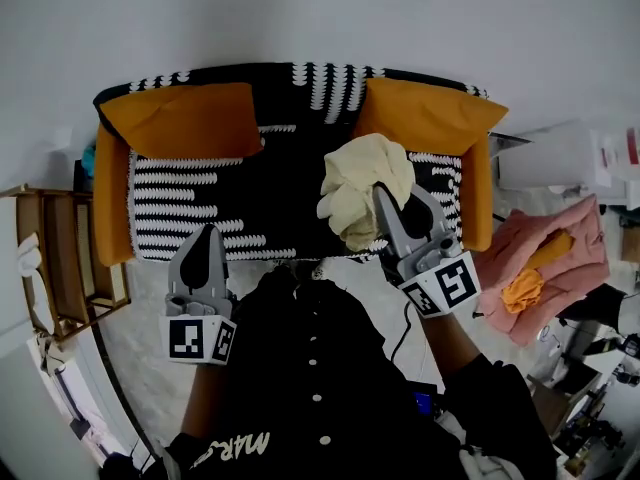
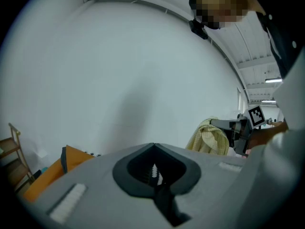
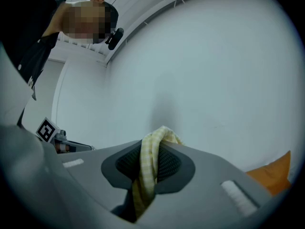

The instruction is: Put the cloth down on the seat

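1. the pale yellow checked soft cloth (image 1: 362, 183) hangs in a bunch above the right half of the black sofa seat with white scalloped stripes (image 1: 270, 193). as far as the head view tells, it is not resting on the seat.
2. the right gripper (image 1: 384, 200) is clamped on a gathered fold of the cloth. in the right gripper view a twisted strand runs between its jaws and spills over their tips.
3. the left gripper (image 1: 207, 236) hovers over the seat's front edge, on its left half. its jaws are pressed together with nothing between them.
4. as a judgement, the cloth looks light, thin and limp. it will probably sag and crumple where it is released, not keep a shape. it is not fragile, and the textured pads (image 3: 169, 163) should stop it slipping.
5. one pinched fold seems enough for carrying. for a flatter lay, the free gripper could take a hanging corner on the side toward the seat's middle.
6. the orange cushion (image 1: 430, 116) at the seat's back right corner sits just behind the cloth, so bare seat in front of it looks like the landing spot.
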Available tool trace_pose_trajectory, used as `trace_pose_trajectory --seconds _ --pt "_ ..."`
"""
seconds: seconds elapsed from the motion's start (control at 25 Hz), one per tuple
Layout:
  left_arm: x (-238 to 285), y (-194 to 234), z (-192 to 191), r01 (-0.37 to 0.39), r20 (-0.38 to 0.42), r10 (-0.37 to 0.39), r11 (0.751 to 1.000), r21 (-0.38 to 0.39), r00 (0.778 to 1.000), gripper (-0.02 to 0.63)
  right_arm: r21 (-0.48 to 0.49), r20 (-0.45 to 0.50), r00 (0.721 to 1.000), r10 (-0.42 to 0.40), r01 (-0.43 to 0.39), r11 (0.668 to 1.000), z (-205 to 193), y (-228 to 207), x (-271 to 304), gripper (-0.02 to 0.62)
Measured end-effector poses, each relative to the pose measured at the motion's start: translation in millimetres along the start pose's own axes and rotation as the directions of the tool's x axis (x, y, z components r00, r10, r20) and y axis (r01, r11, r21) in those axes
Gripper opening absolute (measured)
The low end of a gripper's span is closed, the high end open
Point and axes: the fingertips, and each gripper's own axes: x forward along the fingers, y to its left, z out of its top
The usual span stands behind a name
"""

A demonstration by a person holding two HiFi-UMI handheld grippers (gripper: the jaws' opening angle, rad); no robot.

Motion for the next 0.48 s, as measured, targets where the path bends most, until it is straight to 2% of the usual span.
trace_pose_trajectory --seconds 0.16,0.32,0.48 --pt "6 9 -8 -0.010 0.016 0.010 1.000 -0.007 1.000 0.002 -0.009 -0.032 0.999 0.016 -0.017 1.000 -23 -7 29 0.075" --pt "10 18 -32 -0.024 -0.066 0.021 0.999 -0.034 0.998 0.002 -0.009 -0.073 0.997 0.041 -0.042 0.999 -51 -7 57 0.075" --pt "13 24 -48 -0.036 -0.107 0.032 0.999 -0.038 0.994 0.002 -0.007 -0.118 0.990 0.075 -0.077 0.997 -86 -5 83 0.076"
